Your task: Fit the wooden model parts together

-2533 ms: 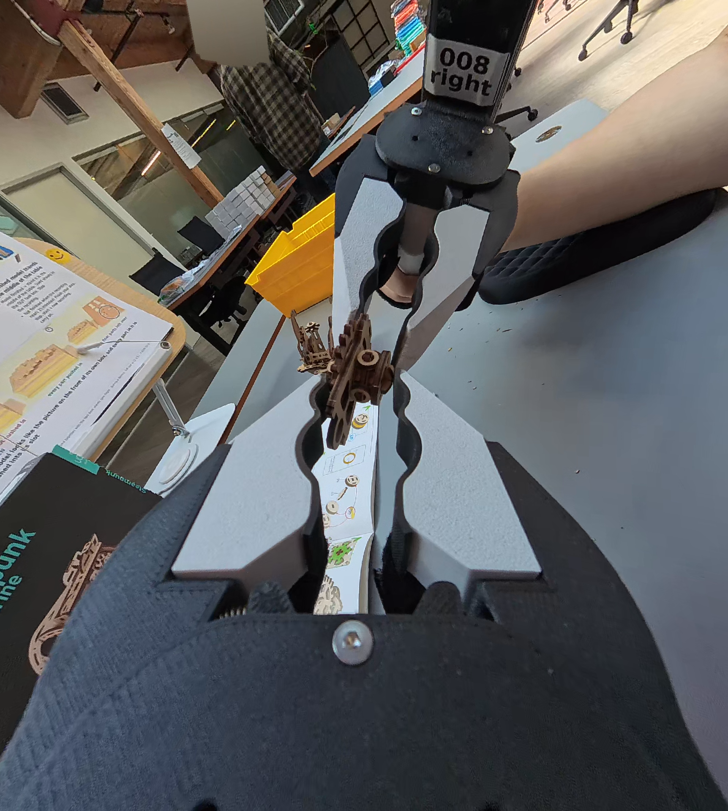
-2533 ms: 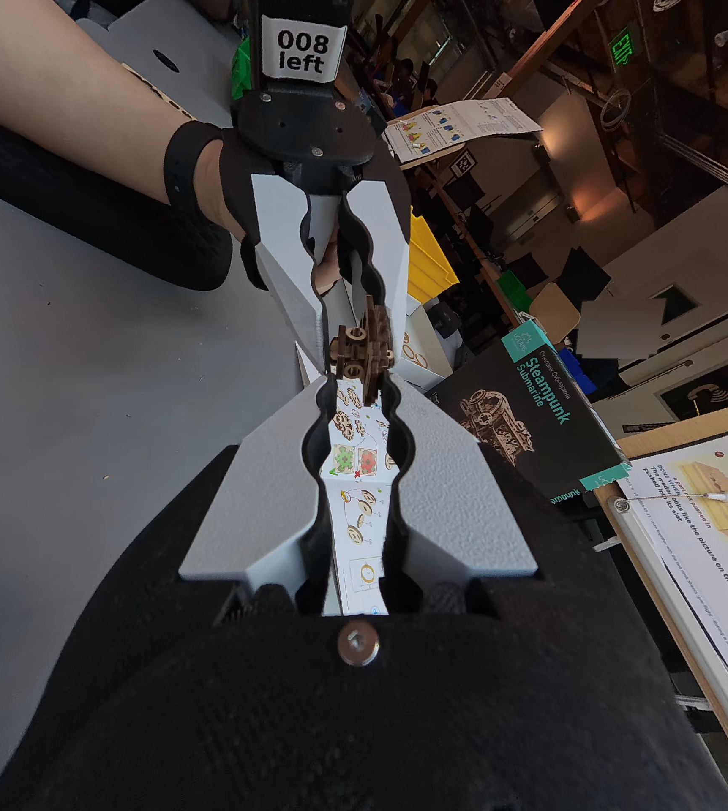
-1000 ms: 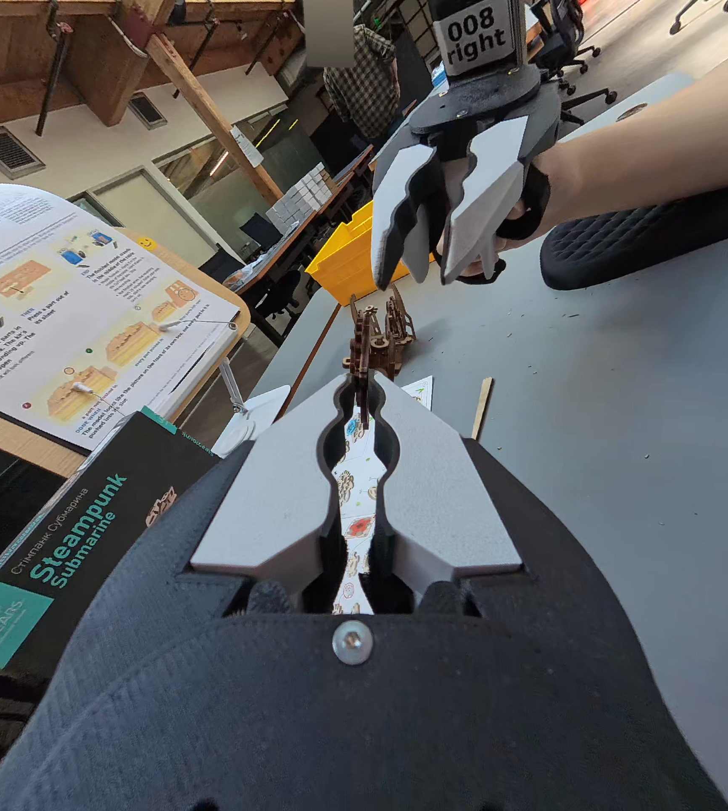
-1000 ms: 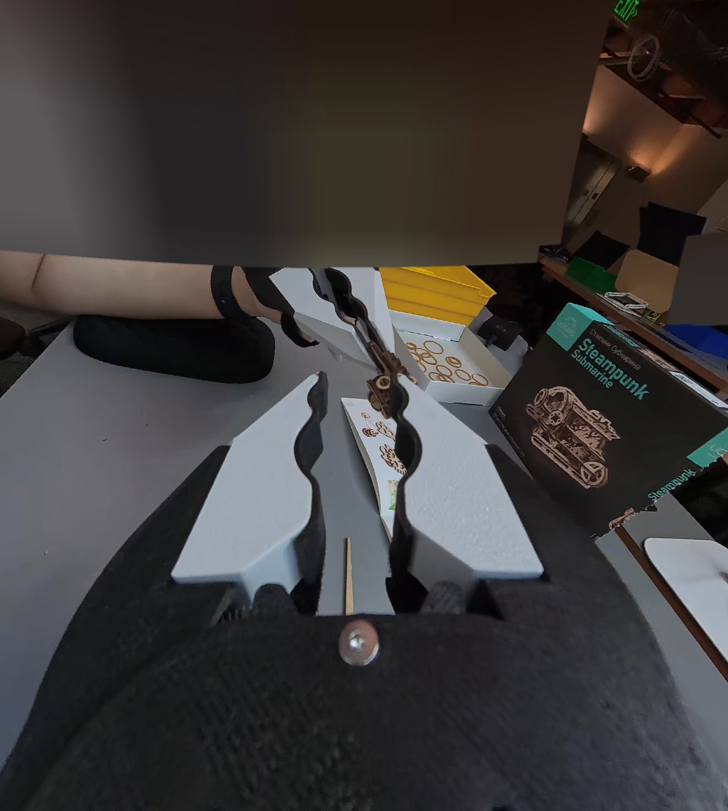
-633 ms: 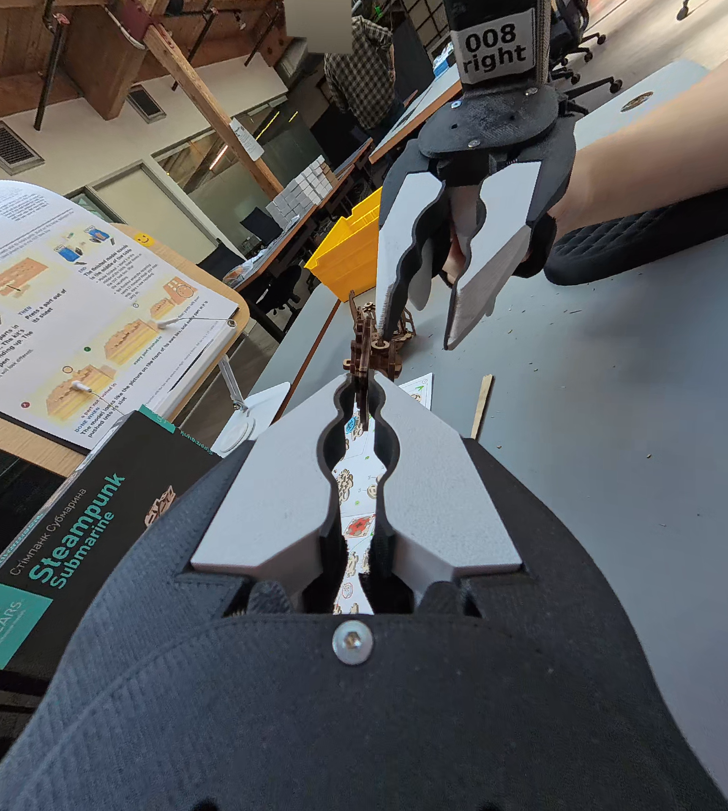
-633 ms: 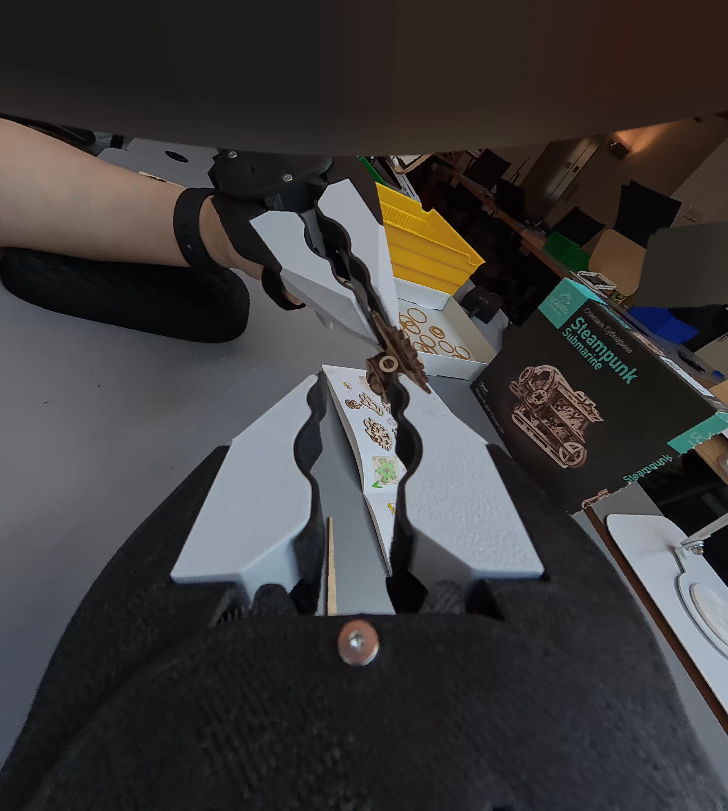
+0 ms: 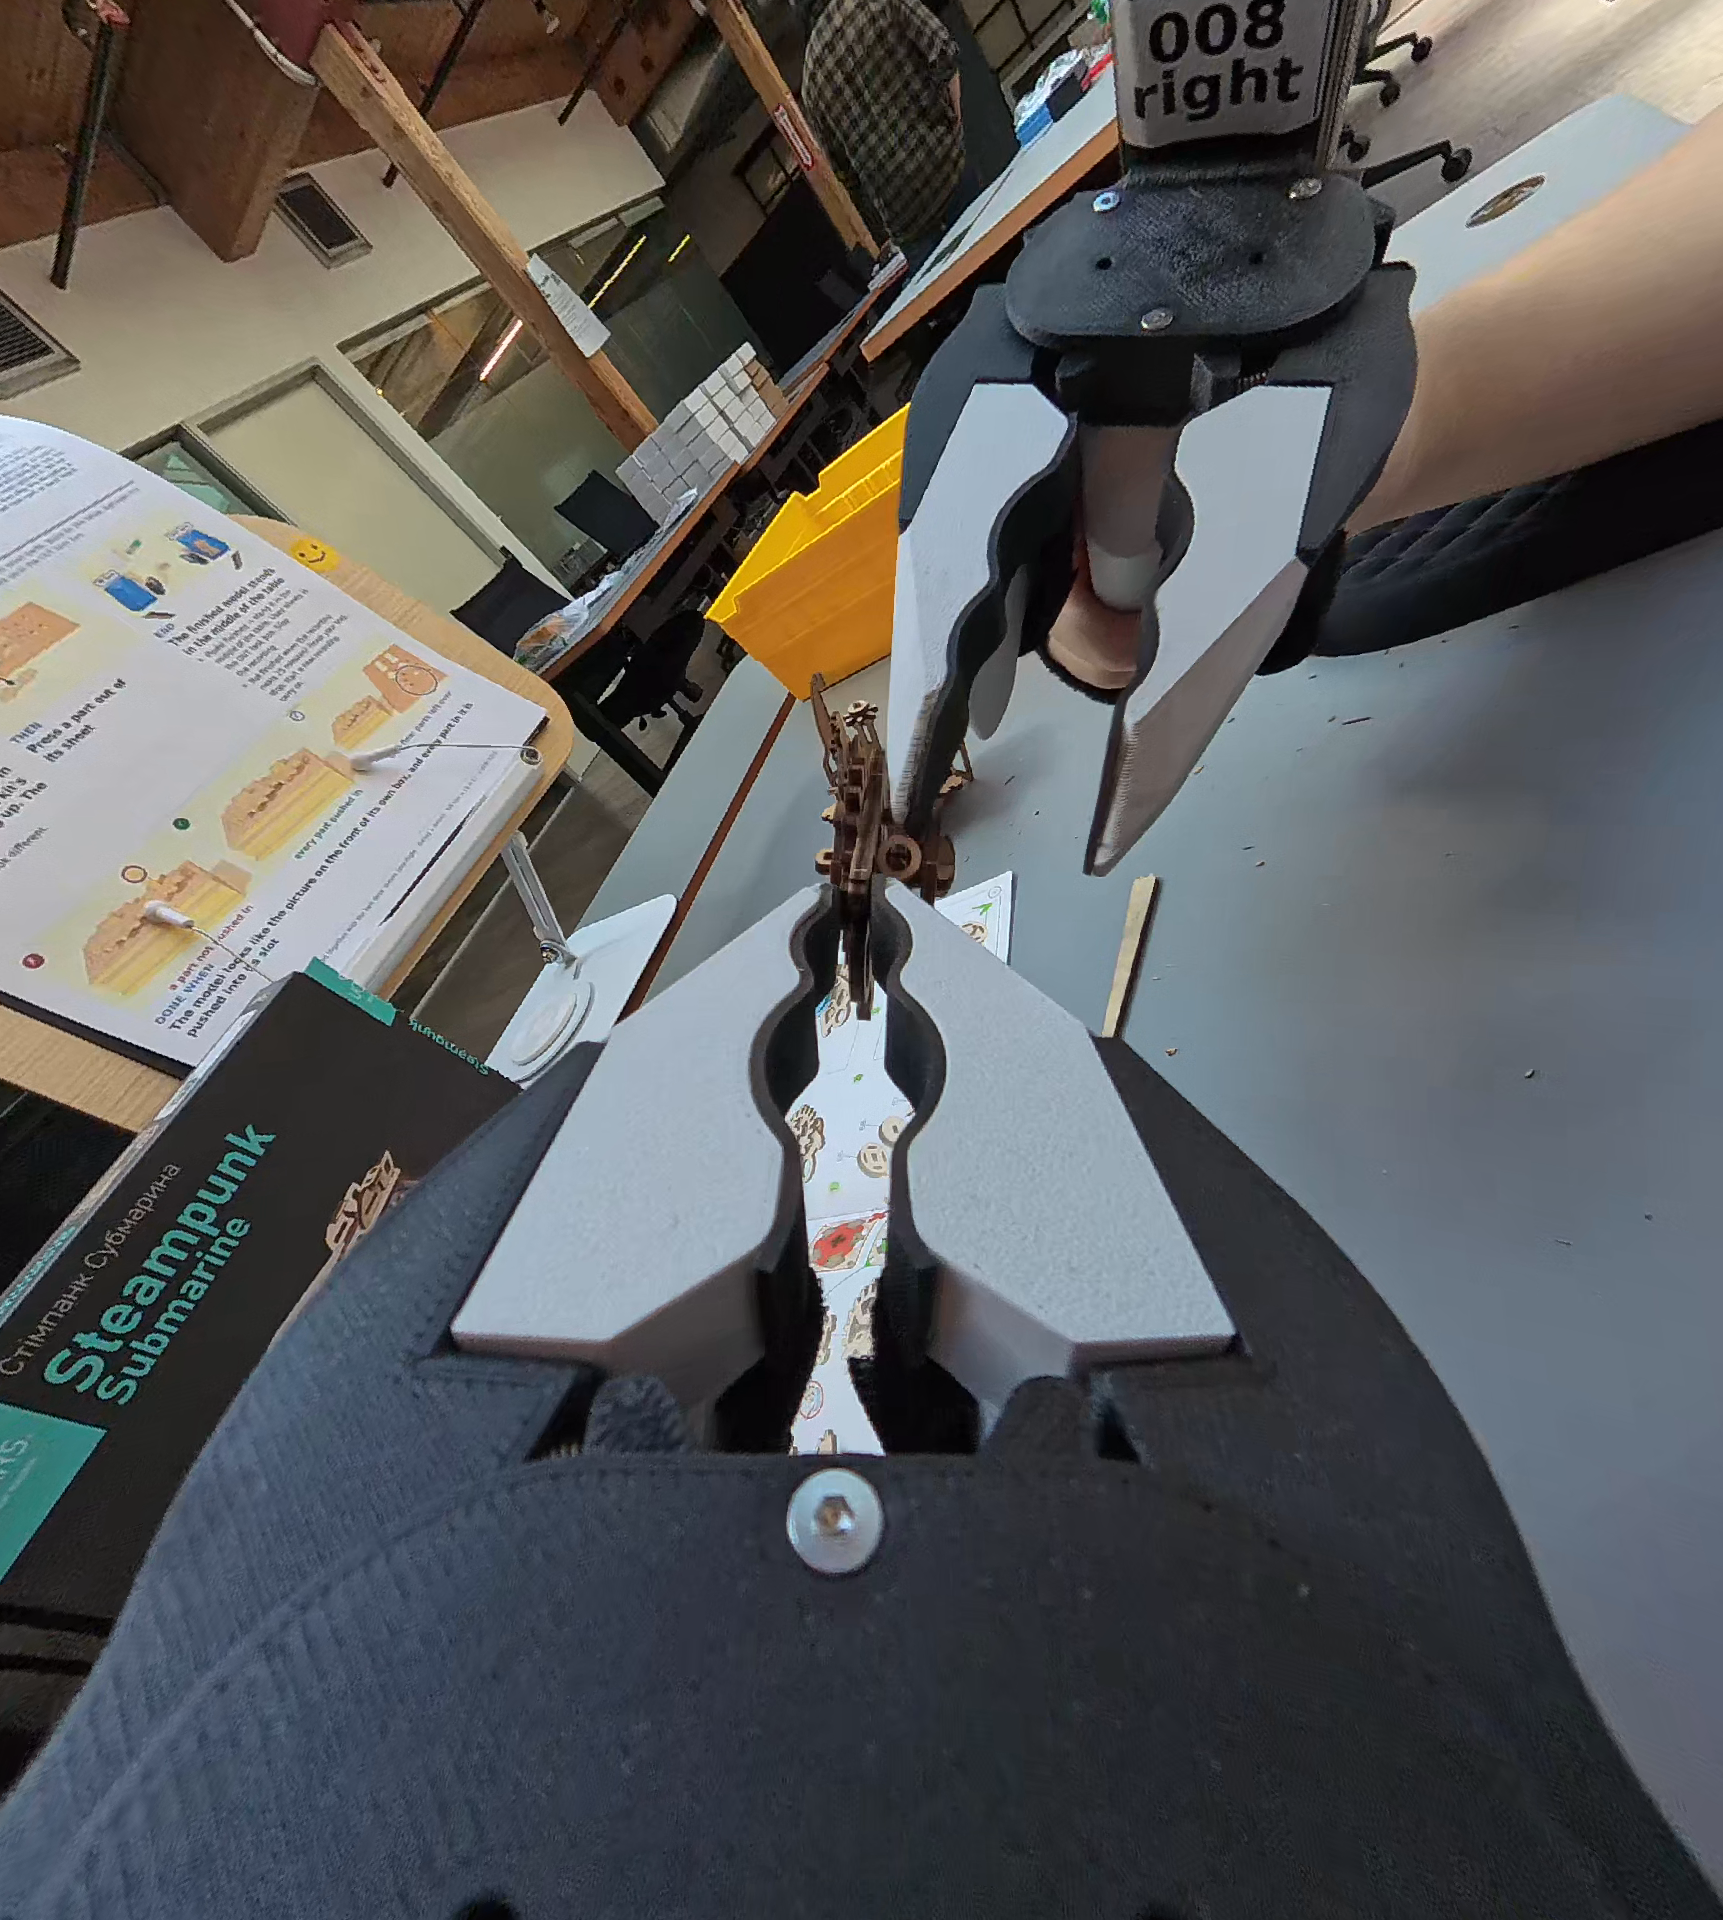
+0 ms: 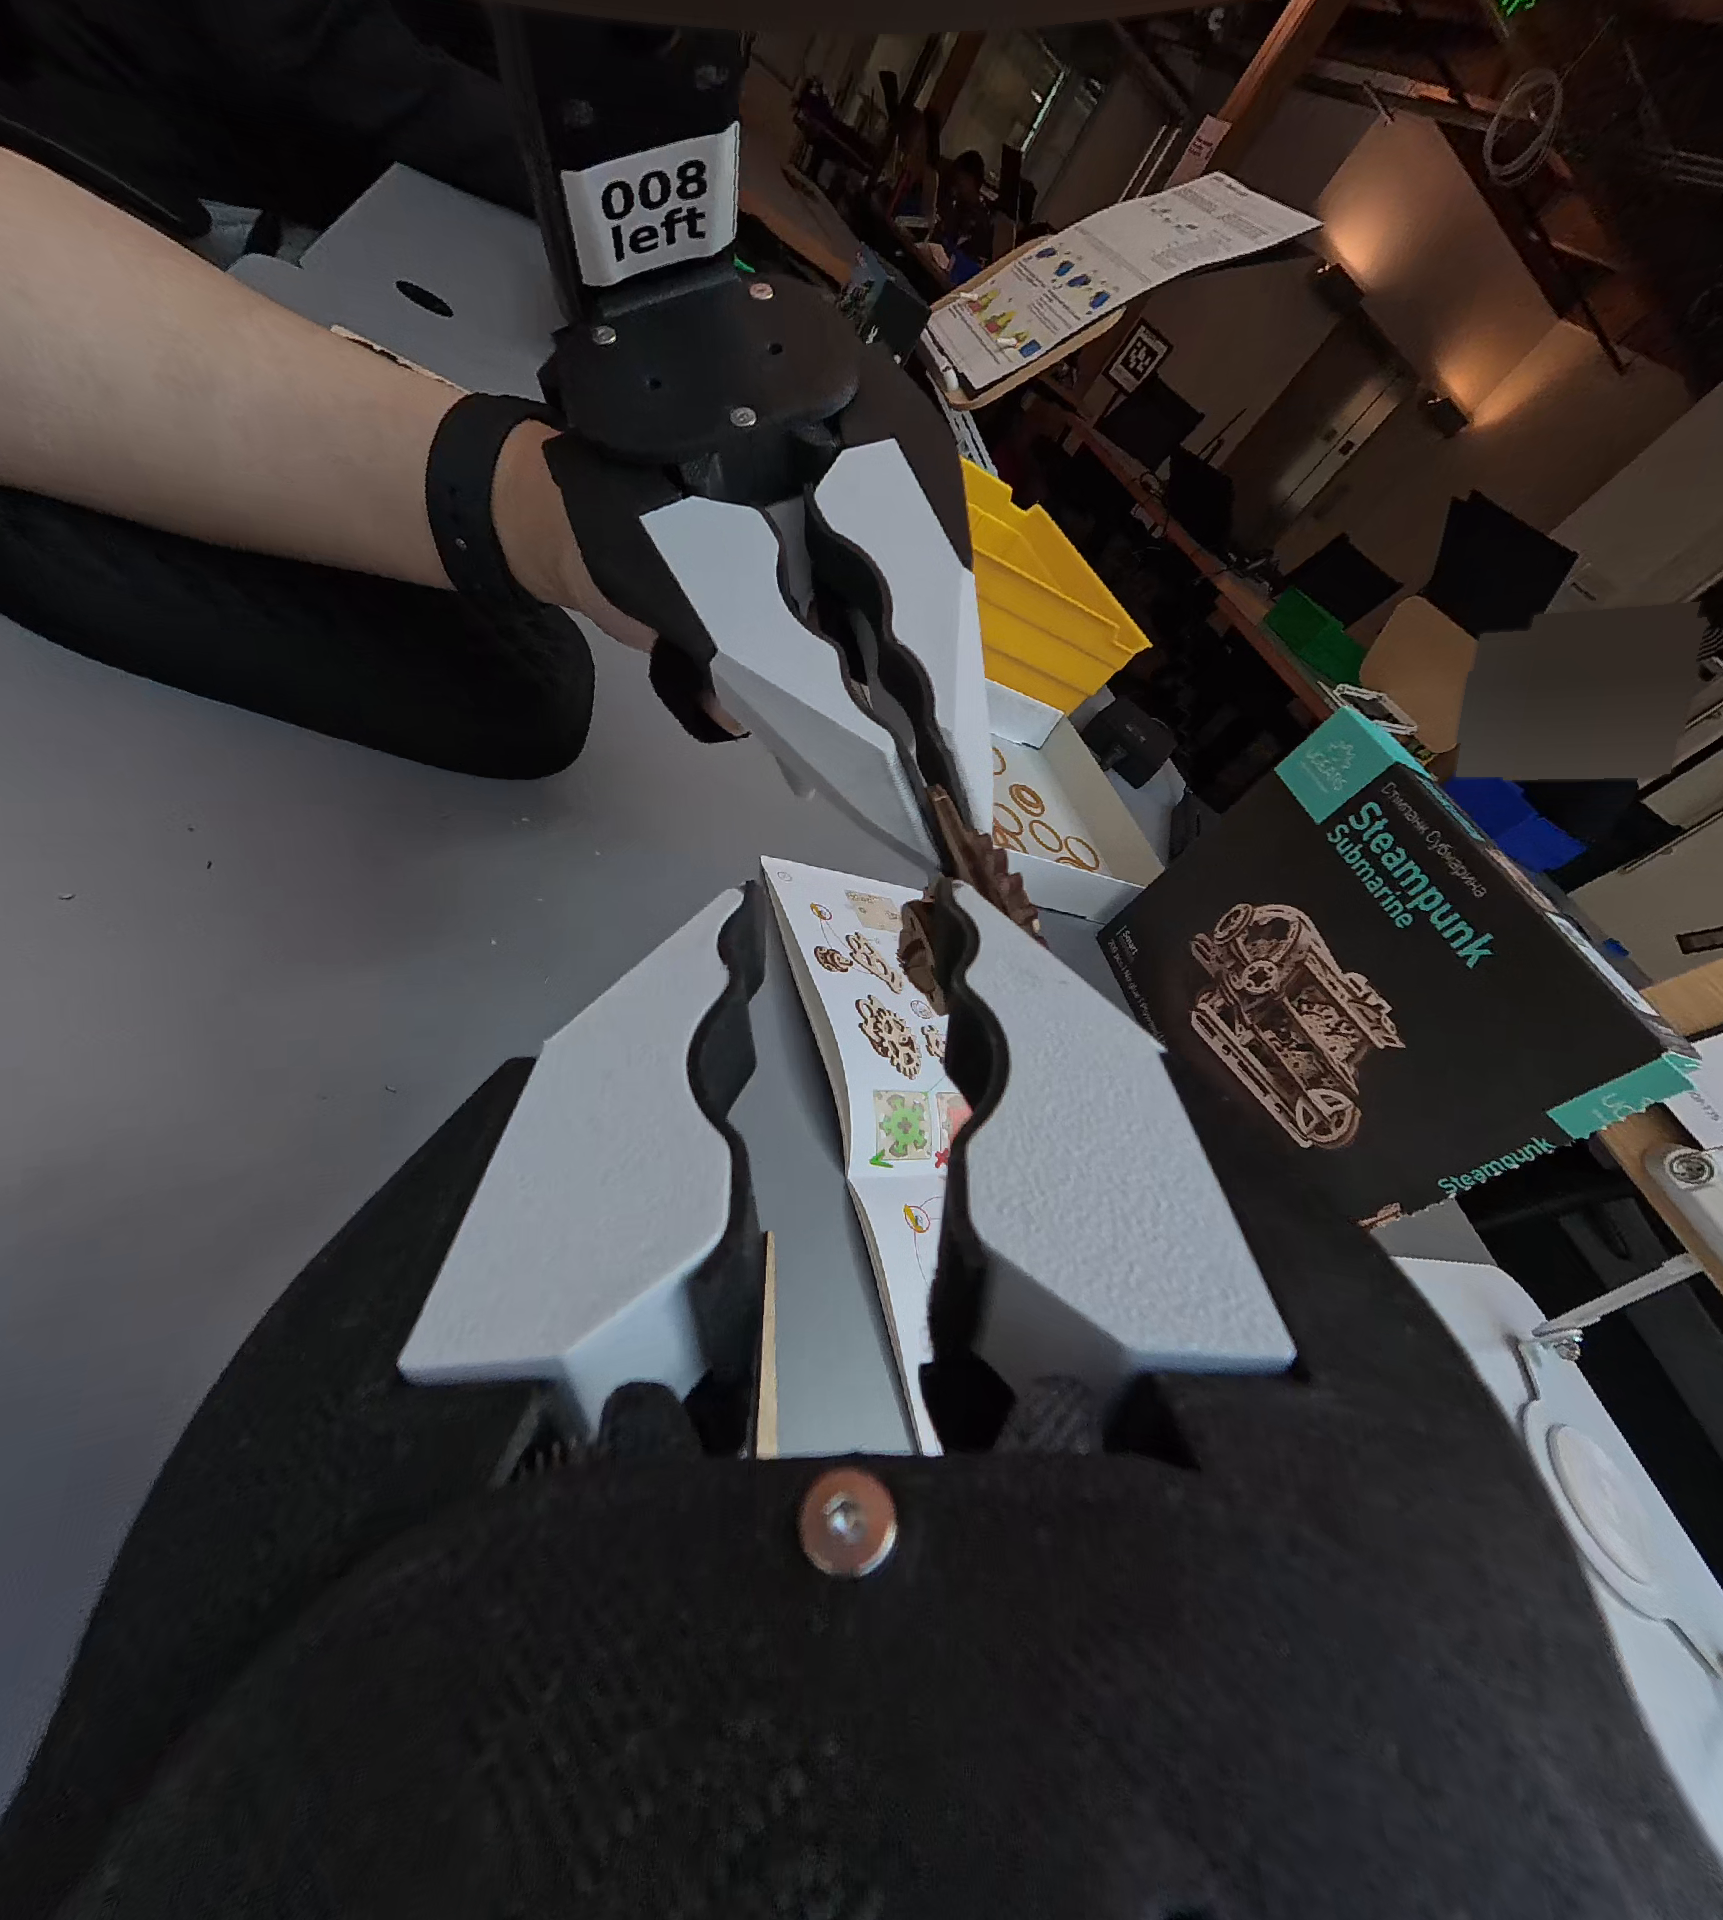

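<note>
Model (image 7: pixel 862 831) sits pinched right at the tips of the left gripper (image 7: pixel 857 914), held up edge-on above the instruction booklet (image 7: pixel 841 1143) on the grey table (image 7: pixel 1459 1039). Right gripper (image 7: pixel 997 831) comes in from the opposite side with its fingers spread wide, one fingertip (image 7: pixel 914 769) just beside the wooden bits, the other well clear. Dark kit box (image 8: pixel 1356 997) stands off to the side.

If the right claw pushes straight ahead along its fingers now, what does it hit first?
Most likely the wooden model held in the shut left claw. It sits right at the right claw tips, one finger seemingly touching it already. Depth is hard to judge; the instruction booklet lies below.
</note>
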`<action>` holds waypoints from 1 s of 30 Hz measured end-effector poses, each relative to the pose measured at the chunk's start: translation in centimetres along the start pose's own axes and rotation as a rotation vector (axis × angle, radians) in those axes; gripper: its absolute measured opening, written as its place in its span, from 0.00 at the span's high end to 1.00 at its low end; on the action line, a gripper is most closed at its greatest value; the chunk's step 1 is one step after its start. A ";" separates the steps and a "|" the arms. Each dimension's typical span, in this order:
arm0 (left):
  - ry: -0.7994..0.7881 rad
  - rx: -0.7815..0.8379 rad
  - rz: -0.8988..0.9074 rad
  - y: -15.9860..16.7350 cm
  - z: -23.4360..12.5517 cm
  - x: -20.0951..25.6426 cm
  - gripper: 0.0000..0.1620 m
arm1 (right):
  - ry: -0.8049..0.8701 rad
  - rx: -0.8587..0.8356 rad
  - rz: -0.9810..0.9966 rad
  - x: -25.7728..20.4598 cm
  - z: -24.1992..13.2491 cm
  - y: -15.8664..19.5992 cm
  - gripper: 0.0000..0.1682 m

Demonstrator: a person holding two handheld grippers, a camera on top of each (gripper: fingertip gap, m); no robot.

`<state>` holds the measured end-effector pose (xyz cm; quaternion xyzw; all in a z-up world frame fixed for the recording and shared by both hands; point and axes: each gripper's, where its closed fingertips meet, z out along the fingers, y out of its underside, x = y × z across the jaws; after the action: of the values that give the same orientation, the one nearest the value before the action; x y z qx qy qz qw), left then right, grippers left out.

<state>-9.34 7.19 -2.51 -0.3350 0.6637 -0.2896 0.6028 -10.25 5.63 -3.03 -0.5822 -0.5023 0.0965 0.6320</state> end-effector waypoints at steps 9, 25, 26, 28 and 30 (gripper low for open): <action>0.071 -0.095 0.134 2.6 0.6 2.1 0.98 | -0.058 0.030 0.099 2.4 -3.3 1.2 0.85; 0.015 -0.212 0.733 4.9 2.2 4.9 0.98 | -0.354 -0.074 0.507 -0.9 -1.7 6.8 0.78; -0.008 -0.202 0.770 4.6 2.2 4.8 0.98 | -0.363 -0.050 0.569 -0.5 -1.9 6.4 0.76; -0.021 -0.187 0.801 4.2 2.3 4.9 0.98 | -0.373 0.002 0.672 0.4 -2.3 5.8 0.75; -0.020 -0.178 0.811 4.1 2.4 5.2 0.98 | -0.388 0.031 0.746 0.9 -2.6 5.6 0.73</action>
<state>-7.59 5.62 -9.12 -0.1000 0.7584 0.0330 0.6432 -5.27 6.25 -6.76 -0.6859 -0.3650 0.4341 0.4560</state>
